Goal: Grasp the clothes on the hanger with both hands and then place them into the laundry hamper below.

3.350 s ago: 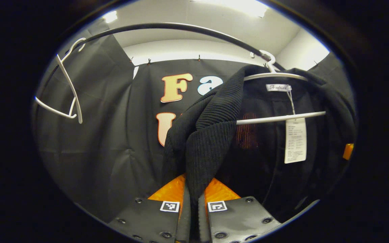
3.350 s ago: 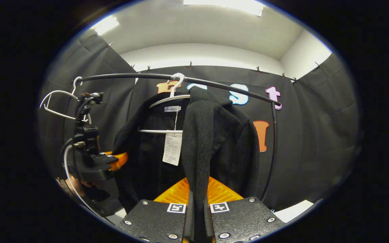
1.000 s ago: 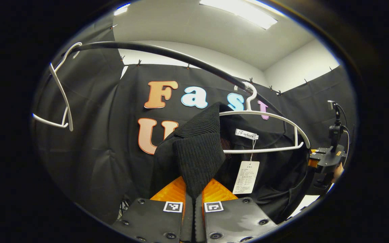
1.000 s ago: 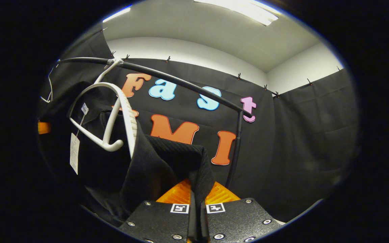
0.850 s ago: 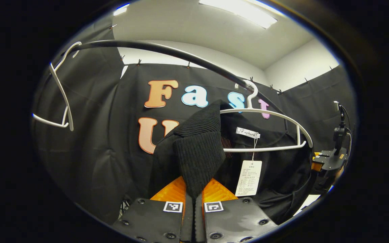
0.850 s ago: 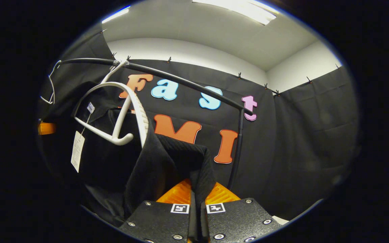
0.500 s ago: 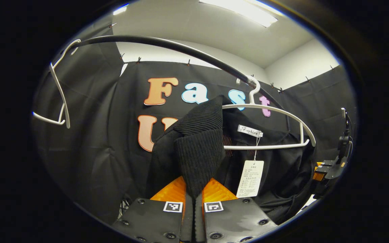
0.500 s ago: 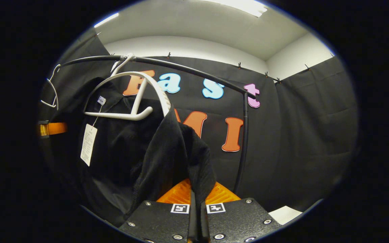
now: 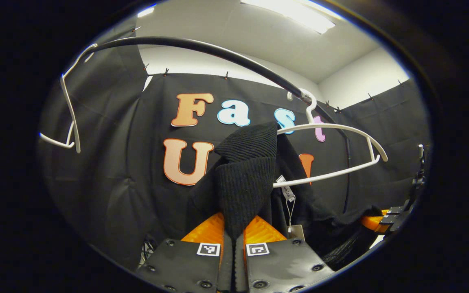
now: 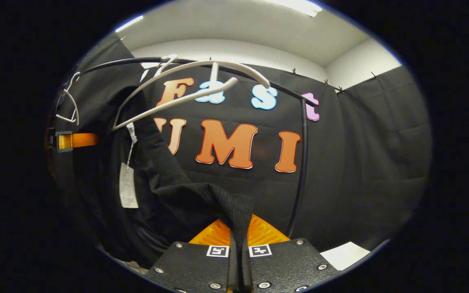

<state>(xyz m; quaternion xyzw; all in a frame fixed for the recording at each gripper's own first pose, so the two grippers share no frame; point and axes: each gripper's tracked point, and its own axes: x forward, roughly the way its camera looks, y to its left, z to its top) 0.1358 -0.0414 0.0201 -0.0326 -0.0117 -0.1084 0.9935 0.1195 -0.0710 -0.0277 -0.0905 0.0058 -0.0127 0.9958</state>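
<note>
Your left gripper (image 9: 233, 238) pinches a ribbed fold of the garment (image 9: 244, 179) rising straight ahead of its fingers, while your right gripper (image 10: 239, 240) pinches another fold, the cloth trailing up and left to the hanger (image 10: 185, 87) on the rail (image 10: 283, 91).

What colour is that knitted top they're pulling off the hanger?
The knitted top is black with a ribbed weave, clearest in the left gripper view.

Black knit garment (image 9: 244, 183) half off tilted white hanger (image 9: 332, 152).
</note>
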